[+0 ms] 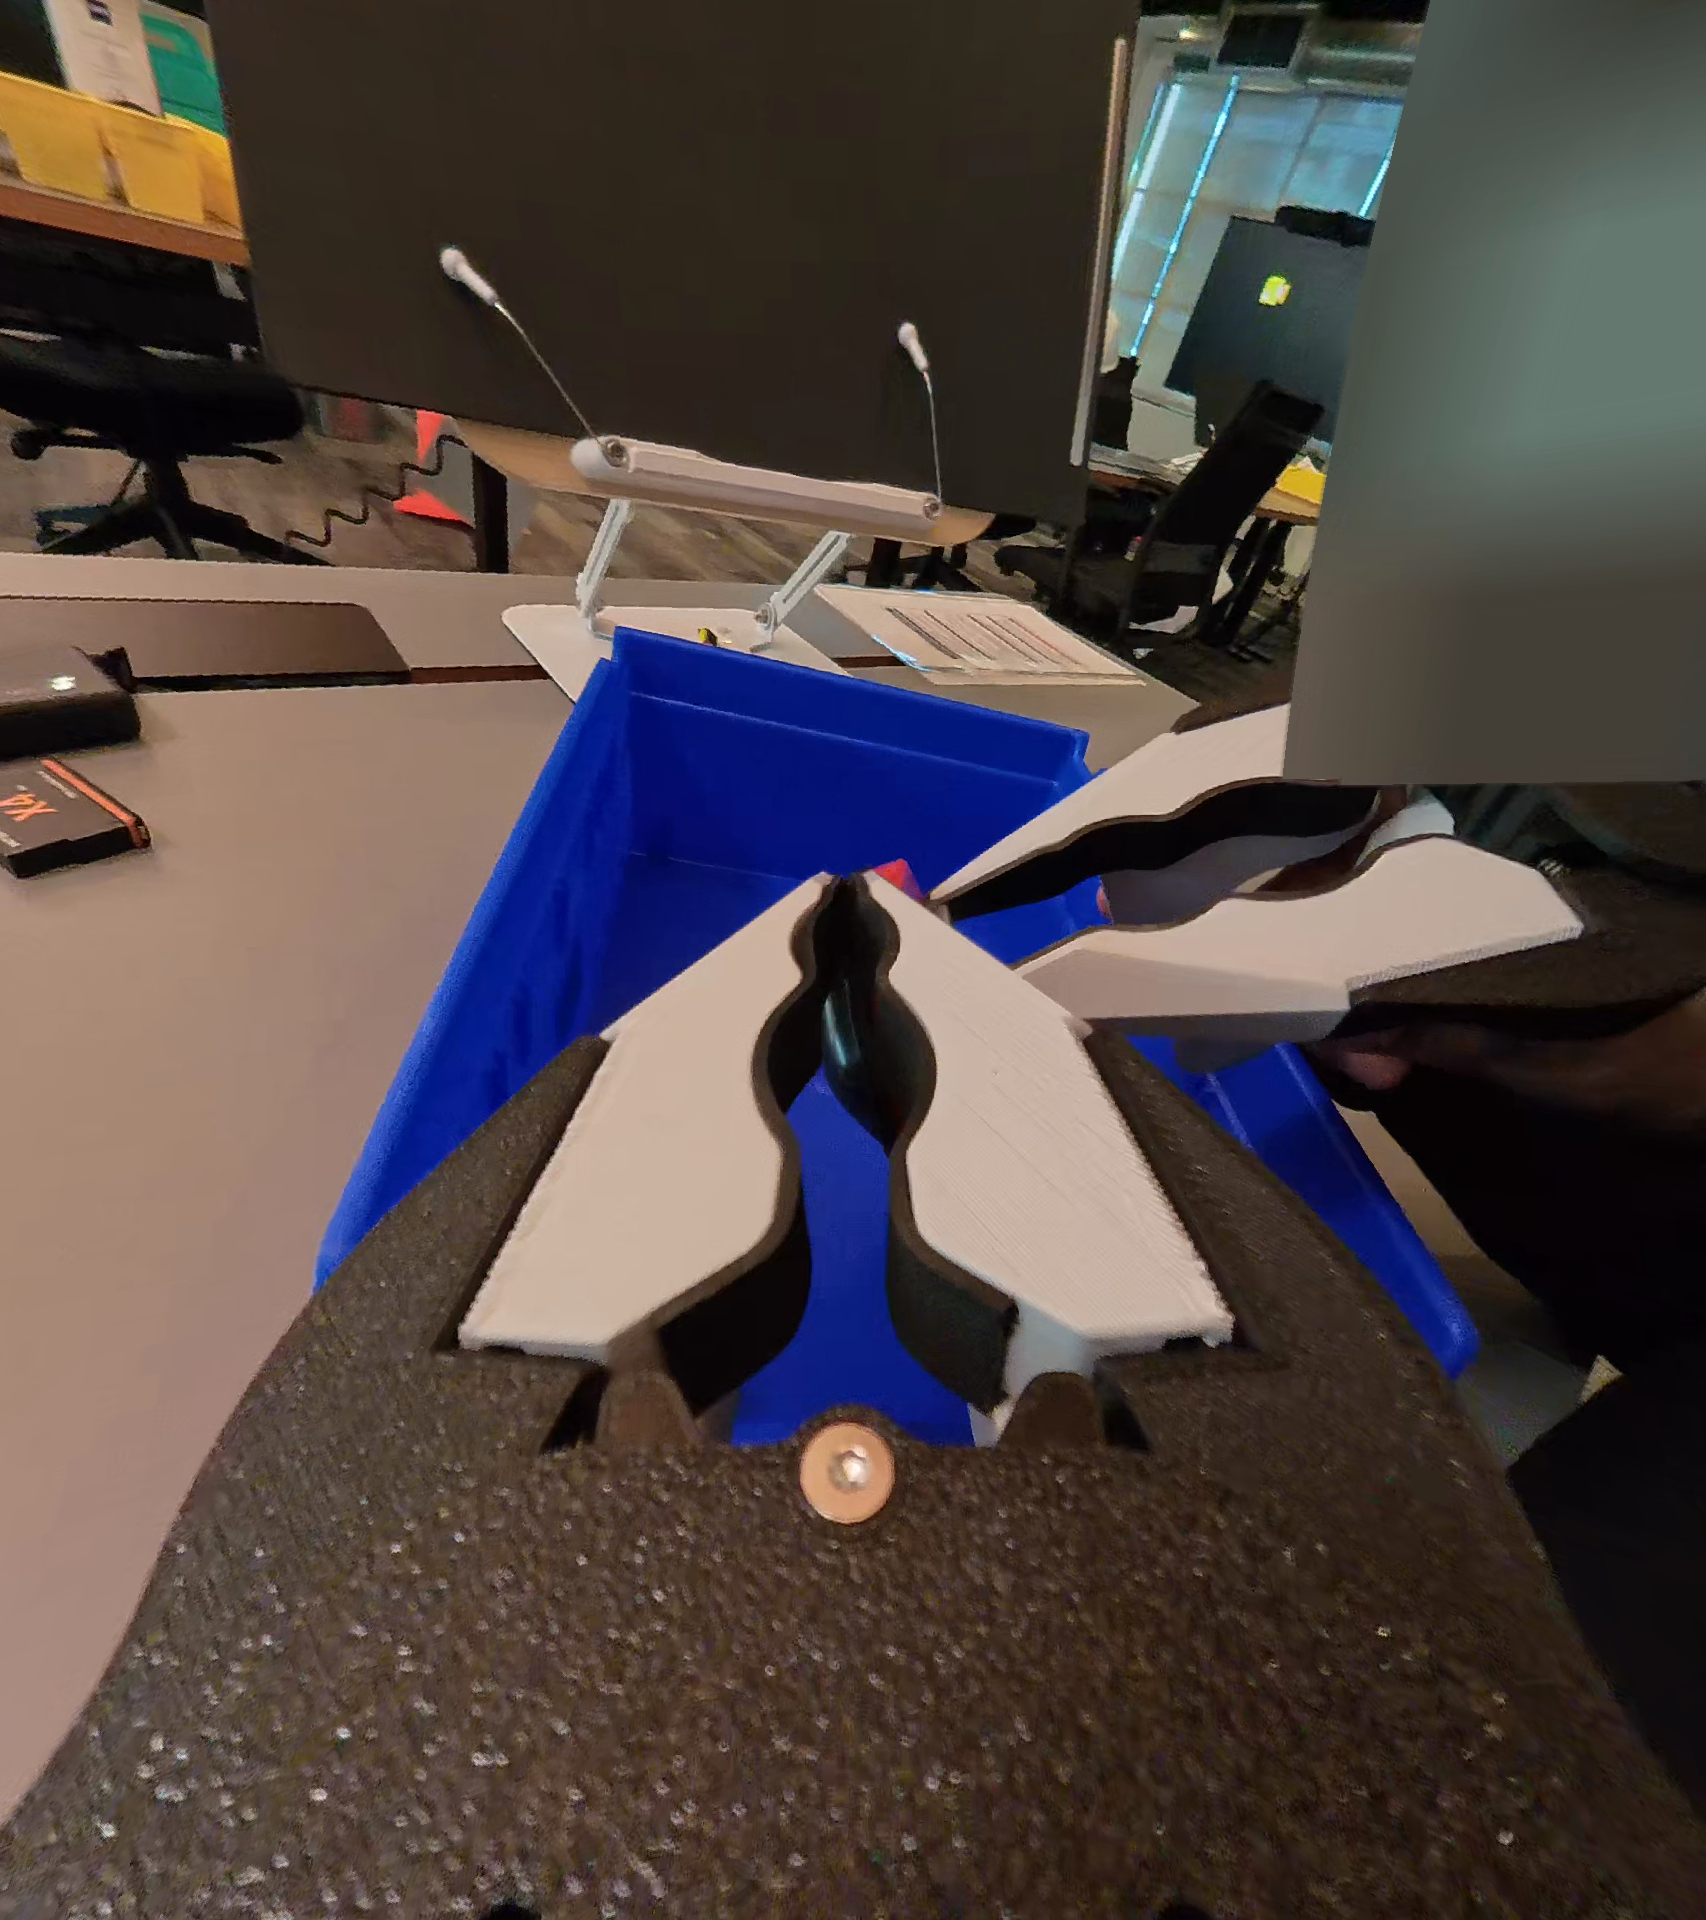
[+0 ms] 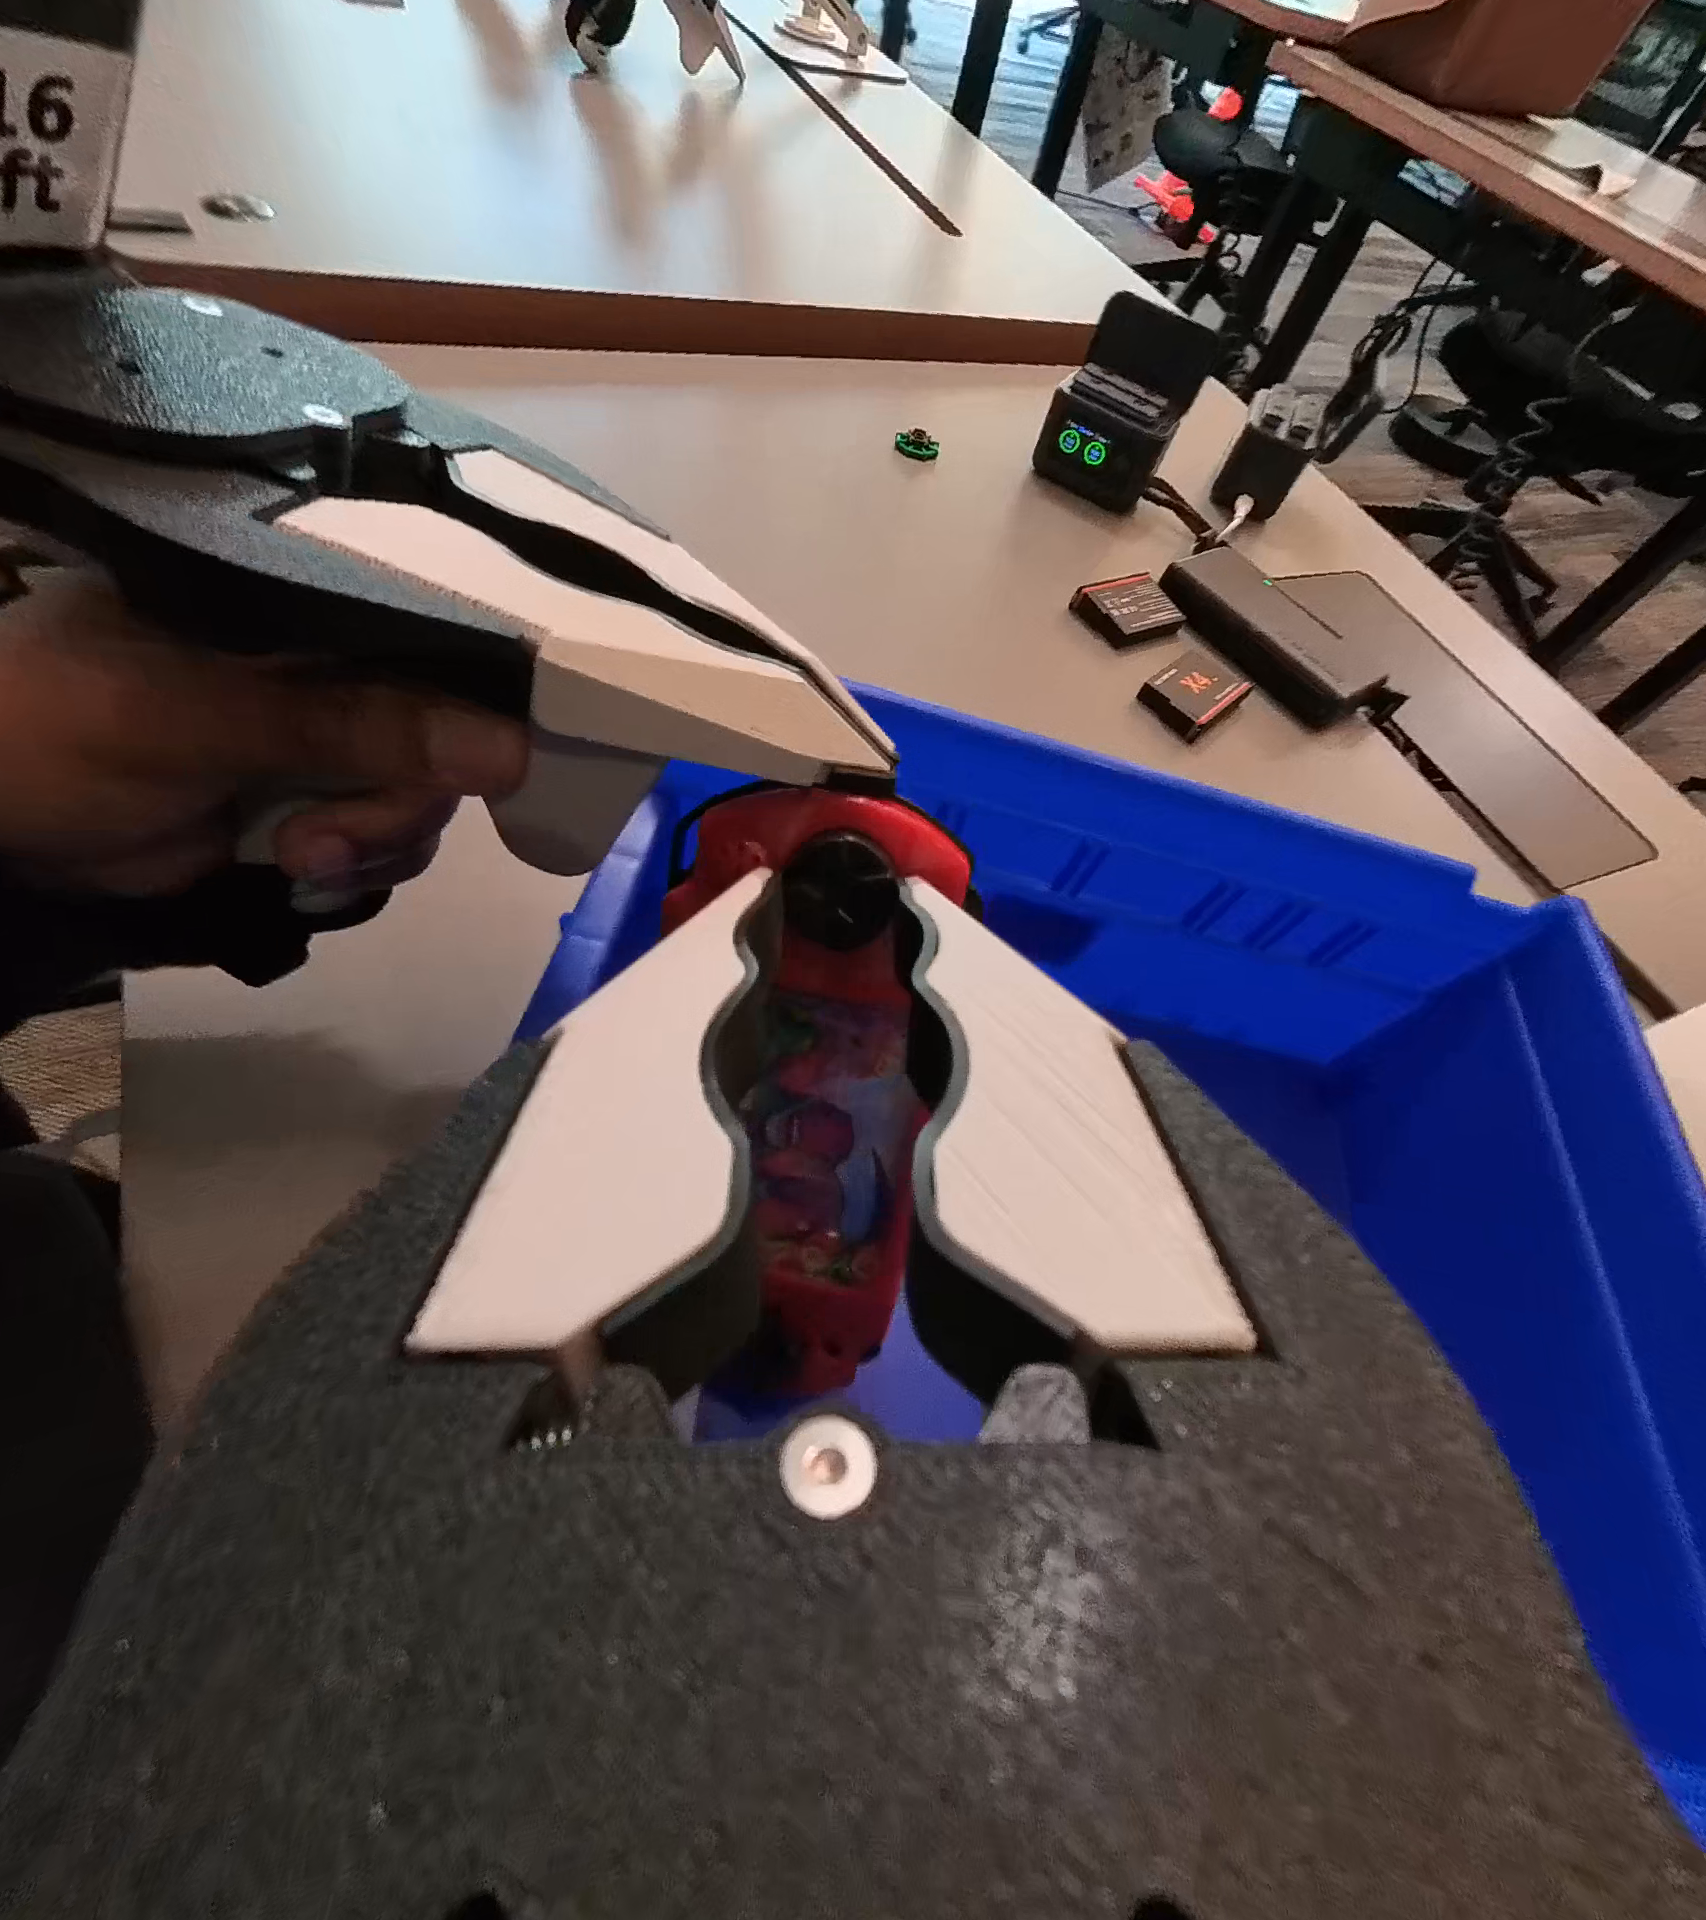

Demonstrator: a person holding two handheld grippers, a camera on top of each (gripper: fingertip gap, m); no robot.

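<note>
Tools over blue bin [image 2: 1451, 1049] on tabletop [image 2: 828, 520] | right tool [image 2: 833, 902] clamps black knob of red toy [image 2: 828, 1164] | left tool [image 1: 847, 883] pinches toy's dark edge | judgement: keep both grips firm, level.

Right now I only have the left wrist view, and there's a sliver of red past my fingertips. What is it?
Observer: A red object with a colourful printed face, held over the blue bin.
Operator: Who has it?
Observer: The right hand-held gripper is shut around its black round knob. The left hand-held gripper pinches its top edge.
Operator: Anything on the table beyond the bin?
Observer: A black charger case showing two green lights, with a small green piece beside it.
</note>
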